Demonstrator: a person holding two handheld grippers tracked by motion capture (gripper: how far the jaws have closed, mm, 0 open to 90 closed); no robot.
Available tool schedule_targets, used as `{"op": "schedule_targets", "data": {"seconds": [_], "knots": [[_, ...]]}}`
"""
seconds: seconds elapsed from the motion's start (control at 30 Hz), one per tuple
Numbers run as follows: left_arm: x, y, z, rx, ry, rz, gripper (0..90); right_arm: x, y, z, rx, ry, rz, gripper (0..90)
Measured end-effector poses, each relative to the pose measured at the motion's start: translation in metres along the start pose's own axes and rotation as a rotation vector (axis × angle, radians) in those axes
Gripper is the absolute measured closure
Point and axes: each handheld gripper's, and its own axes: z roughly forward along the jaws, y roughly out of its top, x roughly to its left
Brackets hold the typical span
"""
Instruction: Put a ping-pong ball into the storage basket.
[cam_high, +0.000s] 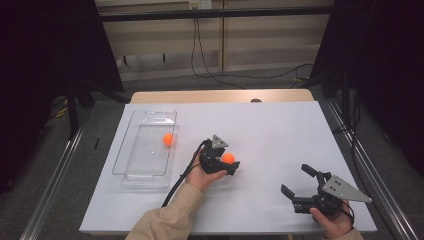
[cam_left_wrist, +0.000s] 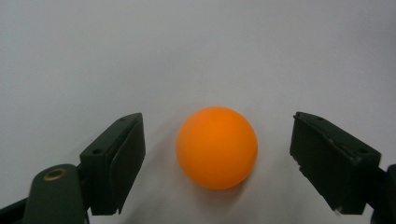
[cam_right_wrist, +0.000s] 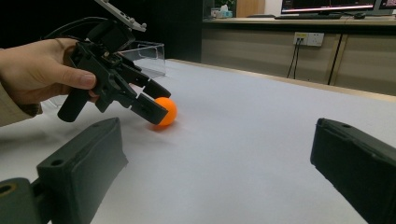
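- The left gripper (cam_high: 231, 161) is sitting at the middle of the white table (cam_high: 280, 130), its 2 jaws standing part-open around an orange ball (cam_high: 228, 158) and gripping nothing.
- The left gripper view is showing that ball (cam_left_wrist: 216, 148) resting on the table straight ahead, centred between the 2 pads, with a clear gap on each side; being round, it has no long axis to line up with.
- The coming move is likely turning on that centring: closing should be meeting the ball evenly.
- The right gripper (cam_high: 297, 183) is waiting well apart near the table's front right, jaws wide and empty, so the left hand is the nearer one.
- The right gripper view is showing the left gripper (cam_right_wrist: 156, 100) tilting down at the ball (cam_right_wrist: 164, 112) from the side.
- The high view is adding a clear tray (cam_high: 131, 170) to the left, with a 2nd orange ball (cam_high: 168, 139) lying inside.
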Motion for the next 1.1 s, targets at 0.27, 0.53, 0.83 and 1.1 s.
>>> {"op": "schedule_targets", "data": {"seconds": [0.27, 0.53, 0.83, 1.1], "knots": [[0.0004, -0.0004, 0.0014, 0.007, -0.008, -0.003, 23.1, -0.0005, -0.0002, -0.0001, 0.001, 0.0, -0.004, 2.2], [-0.0006, -0.0008, 0.0029, 0.021, -0.02, 0.012, 28.4, -0.0004, -0.0002, 0.0001, 0.002, 0.0, -0.004, 2.2], [-0.0014, -0.001, 0.0037, 0.025, -0.033, 0.005, 33.6, -0.0003, 0.0, -0.0001, 0.001, -0.001, -0.002, 2.2], [-0.0014, -0.0012, 0.0047, 0.029, -0.031, 0.012, 36.7, -0.0003, 0.0, -0.0002, 0.0, 0.0, -0.002, 2.2]]}}
